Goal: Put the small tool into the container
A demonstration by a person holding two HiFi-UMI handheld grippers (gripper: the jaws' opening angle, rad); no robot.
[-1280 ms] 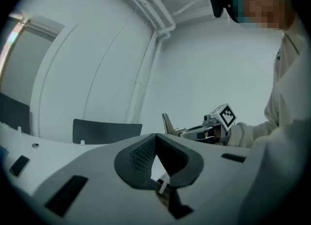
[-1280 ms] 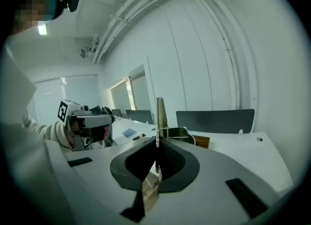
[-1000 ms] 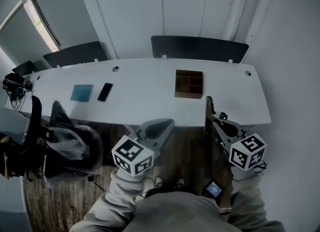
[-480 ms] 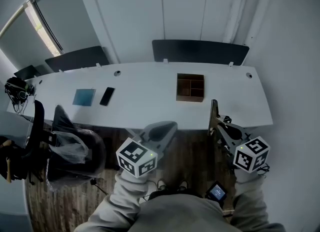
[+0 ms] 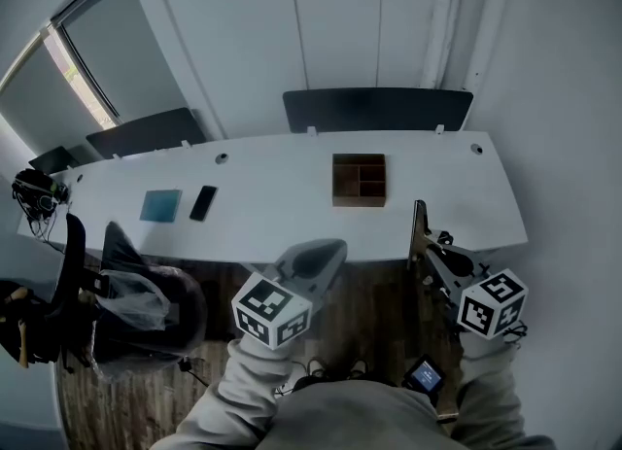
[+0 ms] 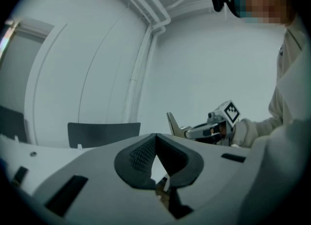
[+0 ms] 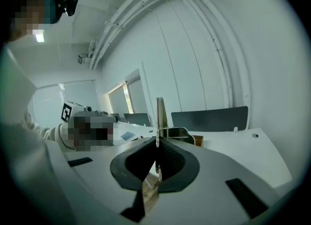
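Head view: a brown wooden compartment box (image 5: 359, 179) sits mid-frame on the long white table (image 5: 262, 225). At lower right, the right gripper (image 5: 425, 252) holds a thin flat metal tool (image 5: 418, 220) upright by the table's near edge.

Left gripper view: the left gripper (image 6: 154, 144) fills the lower centre, pads pressed together, with nothing between them.

Right gripper view: at centre, the pads pinch the tool (image 7: 160, 110), with the box (image 7: 199, 140) just behind it.

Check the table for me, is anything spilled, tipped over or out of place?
Nothing stands out. The wooden compartment box, phone and blue pad lie flat on the white table, well apart; the right claw holds the metal tool.
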